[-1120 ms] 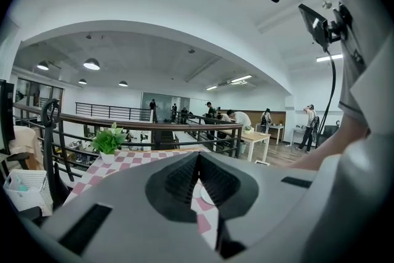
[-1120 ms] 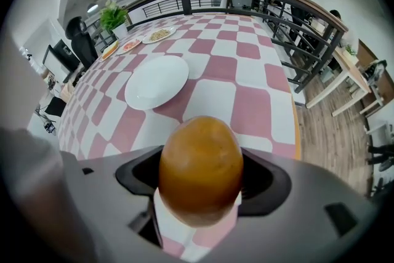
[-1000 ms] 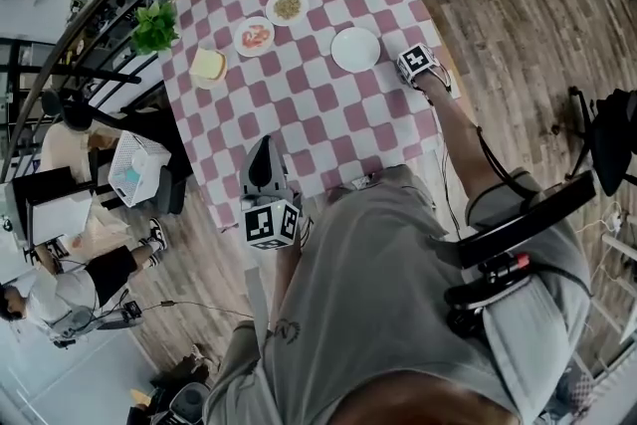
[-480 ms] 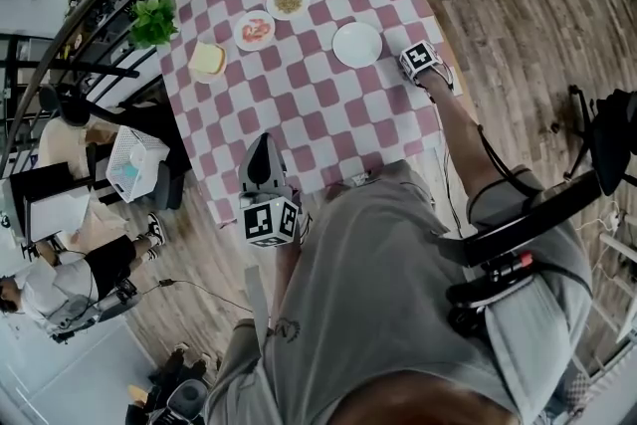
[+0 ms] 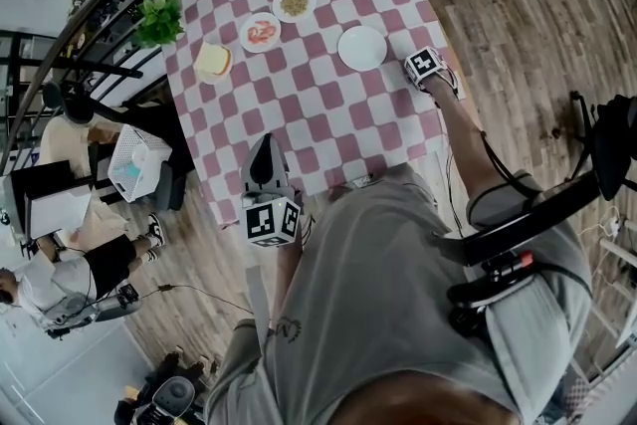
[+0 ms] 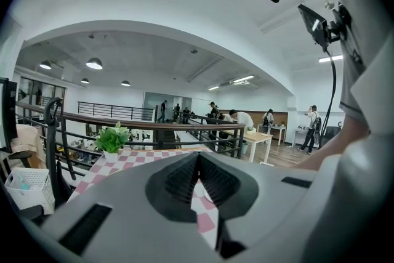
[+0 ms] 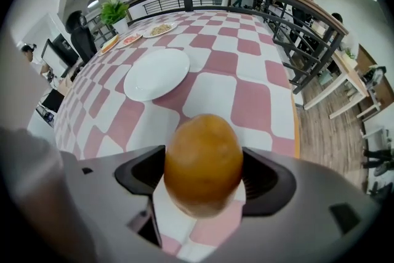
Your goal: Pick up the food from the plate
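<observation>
Slippage was the risk: the right gripper [image 7: 203, 185] pinched the round brown food [image 7: 203, 151] by its sides, near the empty white plate [image 7: 157, 74]. A loose squeeze could have dropped it; the left gripper [image 6: 197, 182] had its jaws together, empty.

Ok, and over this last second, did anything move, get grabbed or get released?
Nothing clear. The whole head view drifts slightly, seemingly the camera itself. The right gripper stays shut on the brown rounded food, just right of the empty white plate. The left gripper stays shut by the near edge of the table. The three filled plates and the plant sit as before.
</observation>
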Available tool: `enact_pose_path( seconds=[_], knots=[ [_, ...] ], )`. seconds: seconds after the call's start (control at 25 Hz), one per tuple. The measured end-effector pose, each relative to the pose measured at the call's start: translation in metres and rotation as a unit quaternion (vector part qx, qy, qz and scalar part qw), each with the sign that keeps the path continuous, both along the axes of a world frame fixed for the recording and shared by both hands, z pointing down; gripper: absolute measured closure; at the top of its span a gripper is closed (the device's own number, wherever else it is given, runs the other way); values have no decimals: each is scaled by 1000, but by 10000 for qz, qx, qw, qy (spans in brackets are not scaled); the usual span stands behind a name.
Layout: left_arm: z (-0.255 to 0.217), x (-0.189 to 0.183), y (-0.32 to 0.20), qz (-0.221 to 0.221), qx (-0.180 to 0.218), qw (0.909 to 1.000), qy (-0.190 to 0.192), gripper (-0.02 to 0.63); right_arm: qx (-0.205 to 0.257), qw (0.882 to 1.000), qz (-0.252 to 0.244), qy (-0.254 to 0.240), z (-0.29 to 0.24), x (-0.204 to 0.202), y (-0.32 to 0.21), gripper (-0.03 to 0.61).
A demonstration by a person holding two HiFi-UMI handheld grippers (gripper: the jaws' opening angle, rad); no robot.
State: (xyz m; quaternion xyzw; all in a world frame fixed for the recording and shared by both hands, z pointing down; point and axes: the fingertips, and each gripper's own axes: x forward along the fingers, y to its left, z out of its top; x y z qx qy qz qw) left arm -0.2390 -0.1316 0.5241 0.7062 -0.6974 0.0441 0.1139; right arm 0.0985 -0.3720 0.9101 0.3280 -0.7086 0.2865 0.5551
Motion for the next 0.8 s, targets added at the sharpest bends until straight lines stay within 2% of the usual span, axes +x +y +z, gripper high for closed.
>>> enact_pose_path(
  seconds=[0.2,0.44,0.64,0.8],
  knots=[
    [-1,-1,-1,17,87,10000,28,609,404,9987,-5,-307,-42,-9,-12,215],
    [-8,-3,-9,90,231,9996,-103,610,983,9892,12,-1090,-125,-41,-31,215],
    [-21,-7,-18,264,381,9982,-369,609,1672,9705,-163,-1727,-214,-75,-37,215],
    [-40,-21,-29,312,615,9959,-584,609,2260,9453,-469,-2307,-291,-111,-27,215]
  ],
)
